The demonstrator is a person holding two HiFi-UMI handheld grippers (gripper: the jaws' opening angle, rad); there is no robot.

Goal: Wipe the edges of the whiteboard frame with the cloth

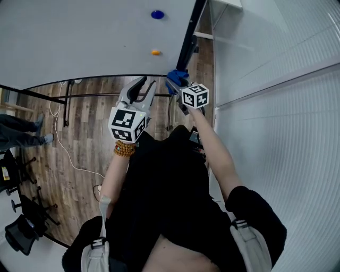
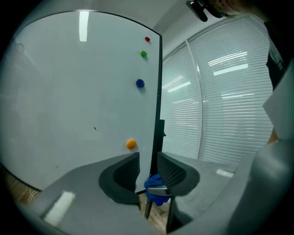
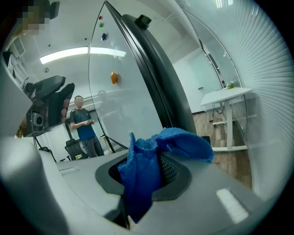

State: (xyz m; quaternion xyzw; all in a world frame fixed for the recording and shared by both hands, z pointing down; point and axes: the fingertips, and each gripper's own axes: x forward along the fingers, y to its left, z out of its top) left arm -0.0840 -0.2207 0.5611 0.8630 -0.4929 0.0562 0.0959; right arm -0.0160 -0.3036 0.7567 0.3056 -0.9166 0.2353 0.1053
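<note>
The whiteboard [image 1: 79,37] fills the top of the head view, its black frame [image 1: 190,32] running down the right side to the lower corner. My right gripper [image 1: 179,87] is shut on the blue cloth [image 1: 177,77] and holds it against that corner. In the right gripper view the cloth [image 3: 183,140] bulges out of the jaws beside the frame [image 3: 154,69]. My left gripper [image 1: 144,84] stands open just left of the cloth. In the left gripper view its fingers [image 2: 127,171] straddle the board's lower corner, with the cloth [image 2: 155,189] just beyond.
Magnets sit on the board: blue [image 1: 157,14] and orange [image 1: 155,52], with red [image 2: 147,39] and green [image 2: 144,53] higher up. White blinds [image 1: 276,79] close the right side. A person [image 3: 85,126] stands across the room. Office chairs [image 1: 21,234] stand on the wood floor.
</note>
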